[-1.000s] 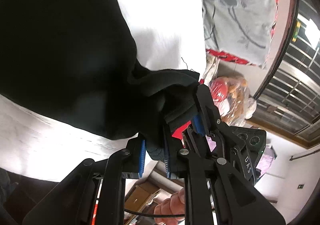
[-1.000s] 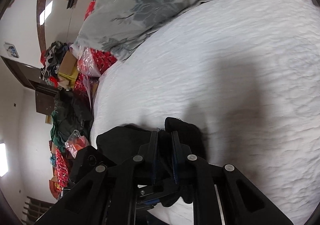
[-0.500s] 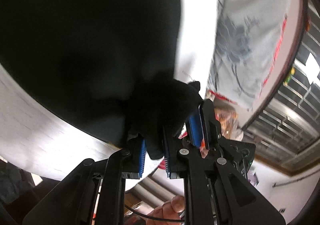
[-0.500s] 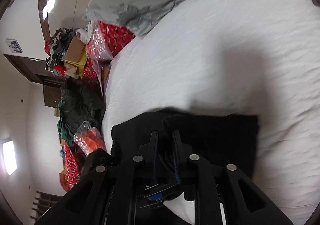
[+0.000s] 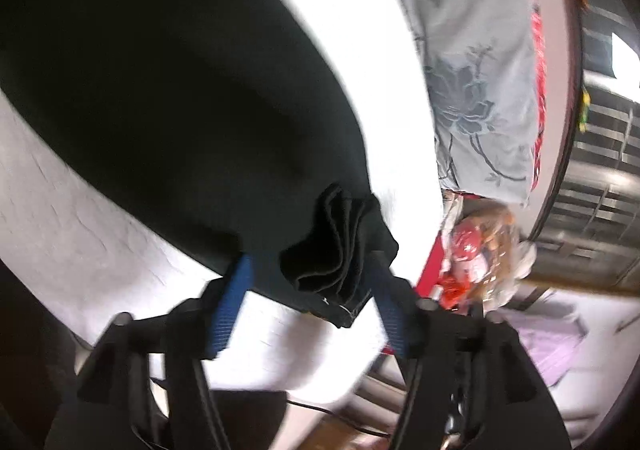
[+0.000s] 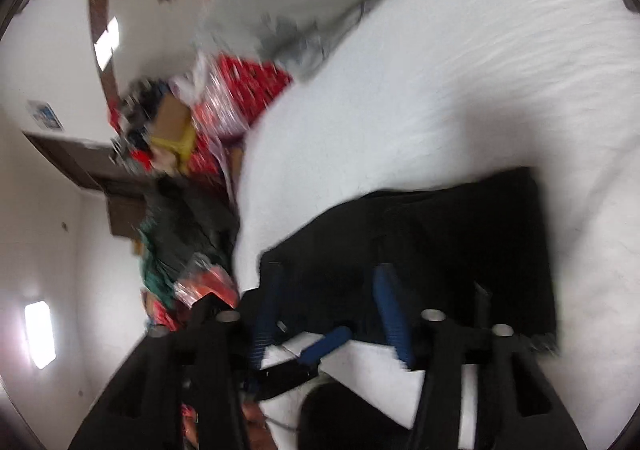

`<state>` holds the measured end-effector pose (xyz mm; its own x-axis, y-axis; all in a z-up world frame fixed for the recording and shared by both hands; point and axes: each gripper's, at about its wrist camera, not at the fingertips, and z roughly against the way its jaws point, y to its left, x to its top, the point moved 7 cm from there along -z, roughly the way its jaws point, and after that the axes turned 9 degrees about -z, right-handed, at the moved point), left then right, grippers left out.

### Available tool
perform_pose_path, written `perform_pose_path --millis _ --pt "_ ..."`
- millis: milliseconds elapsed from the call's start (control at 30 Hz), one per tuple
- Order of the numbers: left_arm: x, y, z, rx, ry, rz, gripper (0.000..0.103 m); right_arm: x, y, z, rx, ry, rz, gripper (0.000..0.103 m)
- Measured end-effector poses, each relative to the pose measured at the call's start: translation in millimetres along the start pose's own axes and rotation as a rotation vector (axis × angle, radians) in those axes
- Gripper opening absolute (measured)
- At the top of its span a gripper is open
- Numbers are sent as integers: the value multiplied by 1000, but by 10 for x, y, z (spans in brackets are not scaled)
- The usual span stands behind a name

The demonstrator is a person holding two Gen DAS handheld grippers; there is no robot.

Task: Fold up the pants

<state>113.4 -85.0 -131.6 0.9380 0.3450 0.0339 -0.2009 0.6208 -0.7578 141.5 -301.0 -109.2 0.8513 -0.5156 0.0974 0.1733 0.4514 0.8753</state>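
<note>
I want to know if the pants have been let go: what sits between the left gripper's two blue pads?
In the left wrist view, the bunched corner of the black pants lies between the pads of the left gripper, whose jaws have just been opening; the pads no longer press on it.

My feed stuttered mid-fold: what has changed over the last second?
Both claws have just been opening: the left claw let go of the bunched edge of the black fabric pants, which still lies between its pads; the right claw released too. The pants now lie flat on the unchanged white quilted bedspread.
</note>
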Motion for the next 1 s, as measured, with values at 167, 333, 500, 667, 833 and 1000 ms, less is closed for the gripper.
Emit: perform_pose_path --millis 167,333,500,667,833,1000 --pt "-24 -162 -192 45 56 -115 67 -197 -430 376 76 -60 -165 64" --pt "-62 -262 -504 142 108 -190 67 -368 -855 195 83 -32 -340 64" --pt "-26 -400 -709 229 127 -277 54 -267 -1185 70 111 -118 -517 57" --pt "-10 -328 -797 402 121 -450 34 -192 -1000 239 90 -234 -371 9" --pt "-24 -302 -746 370 126 -485 34 -273 -1332 51 -40 -204 -363 8" --pt "-28 -318 -282 295 71 -505 34 -317 -1069 305 -72 -184 -316 24"
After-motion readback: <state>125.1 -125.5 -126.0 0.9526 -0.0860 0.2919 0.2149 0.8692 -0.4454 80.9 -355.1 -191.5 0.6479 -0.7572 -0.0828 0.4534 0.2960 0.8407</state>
